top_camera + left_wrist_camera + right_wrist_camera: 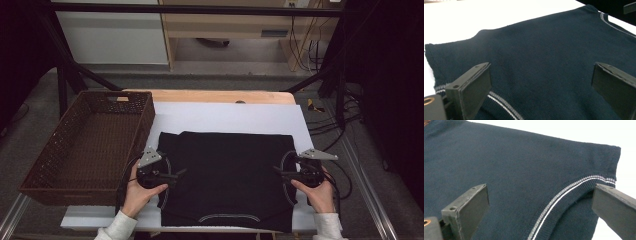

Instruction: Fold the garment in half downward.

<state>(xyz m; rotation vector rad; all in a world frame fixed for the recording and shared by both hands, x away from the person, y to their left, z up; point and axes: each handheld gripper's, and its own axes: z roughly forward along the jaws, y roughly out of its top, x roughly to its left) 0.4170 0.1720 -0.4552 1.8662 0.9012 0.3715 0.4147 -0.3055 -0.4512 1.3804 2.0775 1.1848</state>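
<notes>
Dark sweater flat on white sheet; left gripper and right gripper at its side edges, jaws released, nothing gripped

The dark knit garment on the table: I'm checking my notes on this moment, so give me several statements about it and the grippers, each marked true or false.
1. The dark garment lies flat on the white sheet. True.
2. The left gripper is clamped on the fabric. False: its jaws stand open over it.
3. The wicker basket holds folded clothes. False: nothing shows in it.
4. The right gripper is open at the garment's right side. True.
5. The garment has a pale striped trim. True.
</notes>
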